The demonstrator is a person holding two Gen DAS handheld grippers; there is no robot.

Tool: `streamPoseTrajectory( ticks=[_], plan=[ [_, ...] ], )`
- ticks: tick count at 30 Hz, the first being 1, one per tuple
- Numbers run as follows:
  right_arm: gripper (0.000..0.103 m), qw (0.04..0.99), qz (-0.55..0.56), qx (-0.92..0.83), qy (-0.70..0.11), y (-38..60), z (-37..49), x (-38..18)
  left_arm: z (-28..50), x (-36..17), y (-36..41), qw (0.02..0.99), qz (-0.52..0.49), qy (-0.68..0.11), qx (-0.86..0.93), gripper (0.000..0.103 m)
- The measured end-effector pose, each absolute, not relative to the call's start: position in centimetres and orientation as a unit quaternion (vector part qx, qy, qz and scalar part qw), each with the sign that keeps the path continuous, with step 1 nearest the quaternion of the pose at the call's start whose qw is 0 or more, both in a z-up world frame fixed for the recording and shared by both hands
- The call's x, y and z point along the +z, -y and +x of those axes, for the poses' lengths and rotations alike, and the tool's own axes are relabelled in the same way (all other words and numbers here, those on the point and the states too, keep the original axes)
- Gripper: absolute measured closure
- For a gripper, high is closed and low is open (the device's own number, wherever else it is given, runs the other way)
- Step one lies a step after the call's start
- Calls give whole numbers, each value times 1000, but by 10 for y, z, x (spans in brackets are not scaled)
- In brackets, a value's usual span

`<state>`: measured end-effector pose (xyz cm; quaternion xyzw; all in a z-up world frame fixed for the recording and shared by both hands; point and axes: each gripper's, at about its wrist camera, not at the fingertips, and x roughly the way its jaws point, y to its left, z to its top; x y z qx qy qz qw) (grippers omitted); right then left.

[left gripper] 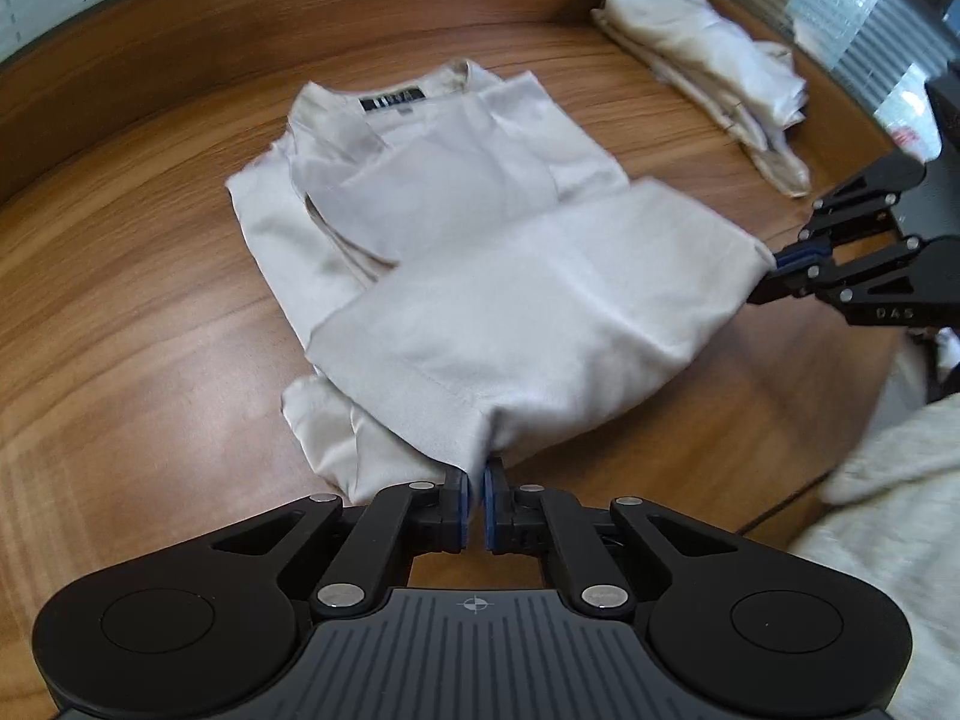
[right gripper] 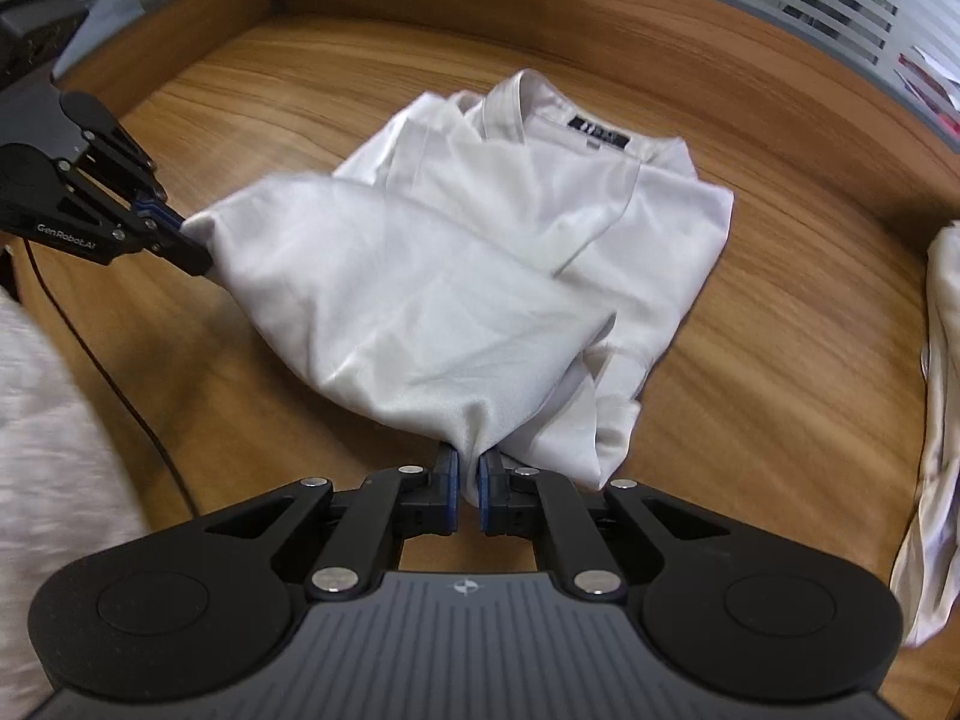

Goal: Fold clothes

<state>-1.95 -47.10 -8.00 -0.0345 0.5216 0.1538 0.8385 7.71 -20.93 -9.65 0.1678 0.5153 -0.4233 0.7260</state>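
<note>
Pale cream satin shirt [left gripper: 456,228] lying on the wood-grain worktop [left gripper: 150,312], its hem lifted by both tongs.
The collar end lies away from the tongs, long axis running straight ahead; left tongs [left gripper: 475,501] and right tongs [right gripper: 468,495] are each pinched narrow on a near hem corner, about equally close. A second cream garment pile [left gripper: 714,90] sits well apart.

A pale, satiny garment [right gripper: 516,252] lies on the wooden tabletop [right gripper: 780,360], its collar and dark neck label at the far end. The right gripper [right gripper: 469,492] has its jaws clamped on the near hem corner, and the left gripper [right gripper: 180,240] pinches the other corner at the left. More pale cloth [right gripper: 936,420] hangs at the right edge.
</note>
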Motion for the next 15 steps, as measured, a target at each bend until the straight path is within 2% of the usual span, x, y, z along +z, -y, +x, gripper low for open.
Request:
streamPoseTrajectory(
  ticks=[7, 15],
  plan=[
    [97, 850, 9, 143, -507, 492, 0, -48, 91, -61, 201, 739, 126, -503, -430, 97],
    [97, 866, 42, 118, -484, 523, 68, -30, 157, -44, 220, 766, 94, -489, -407, 97]
  ],
)
